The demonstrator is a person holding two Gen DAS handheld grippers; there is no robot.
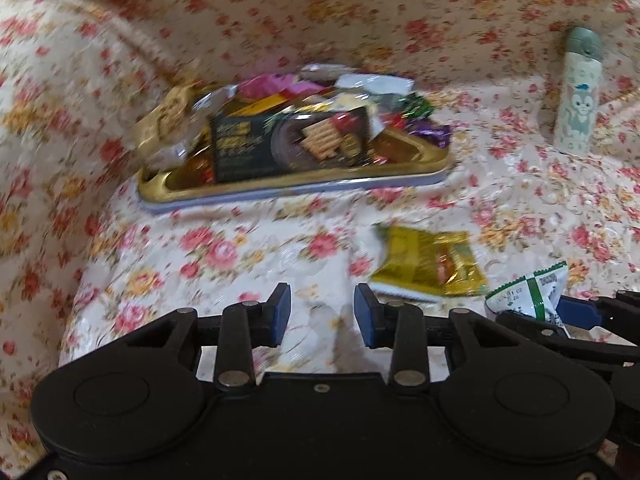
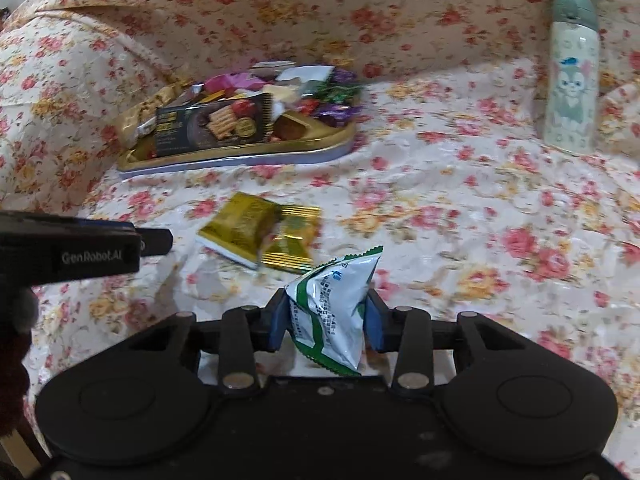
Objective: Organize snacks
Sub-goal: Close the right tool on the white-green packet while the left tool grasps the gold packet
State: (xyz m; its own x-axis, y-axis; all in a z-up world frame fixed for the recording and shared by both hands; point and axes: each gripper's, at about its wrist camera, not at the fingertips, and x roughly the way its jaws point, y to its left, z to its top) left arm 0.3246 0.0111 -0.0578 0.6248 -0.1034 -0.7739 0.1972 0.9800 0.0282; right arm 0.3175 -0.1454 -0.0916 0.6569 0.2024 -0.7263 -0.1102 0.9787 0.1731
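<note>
The white-and-green packet [image 2: 340,312] is pinched between the blue pads of the right gripper [image 2: 326,326]; the pads are pressed on both of its sides, and the packet stands upright with its pointed corner up. The left gripper [image 1: 322,314] is spread and nothing is seen between its pads.

The gold tray [image 2: 320,144], already heaped with snacks, lies ahead of the right gripper and to the left of it, well apart. Its long axis runs across the view, so its long near rim is turned toward the tool. It is judged that the coming move turns on this: the packet has to be carried forward and leftward, over that rim.

A yellow packet [image 2: 260,236] lies flat on the flowered cloth [image 2: 460,208], between the grippers and the tray. It is probably nearer to the left gripper, though the blur makes this uncertain. A bottle [image 2: 572,76] stands far right, out of the path.
</note>
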